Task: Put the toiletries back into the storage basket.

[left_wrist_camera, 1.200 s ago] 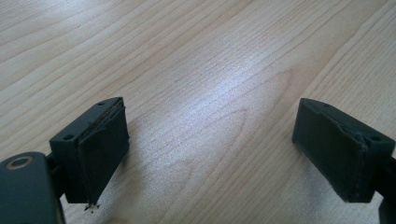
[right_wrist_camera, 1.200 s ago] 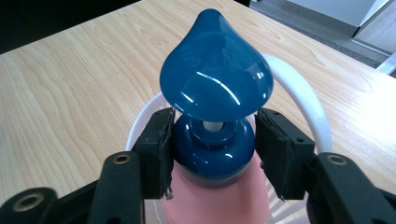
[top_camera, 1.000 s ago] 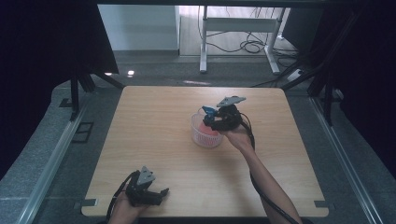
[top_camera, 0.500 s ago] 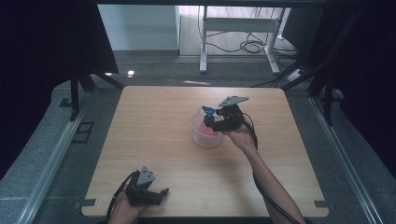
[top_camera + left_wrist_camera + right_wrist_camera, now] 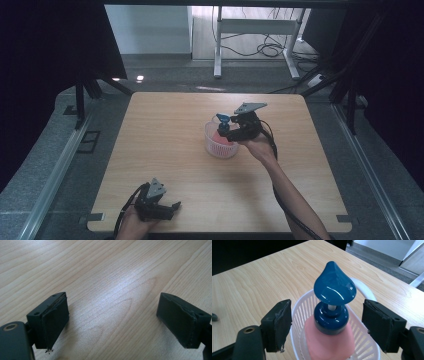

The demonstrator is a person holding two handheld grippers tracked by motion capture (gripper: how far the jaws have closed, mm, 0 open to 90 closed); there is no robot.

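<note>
Currently: 1 pink pump bottle (image 5: 329,340) upright in white basket (image 5: 364,340), right hand-held gripper (image 5: 327,325) just opened, jaws clear; left hand-held gripper (image 5: 112,322) wide over worktop (image 5: 105,270).

A pale wooden surface (image 5: 165,130) in a dim, dark-sided room.

Grey floor (image 5: 45,165) surrounds the surface, with a metal rail (image 5: 55,170) along the left and another (image 5: 370,175) along the right. Black curtains (image 5: 45,45) close both sides. Beyond the far edge stand a white wall (image 5: 150,30) and a white frame's legs (image 5: 220,50), with black cables (image 5: 260,47) loose on the floor. Two small light glints (image 5: 127,78) show there.
</note>
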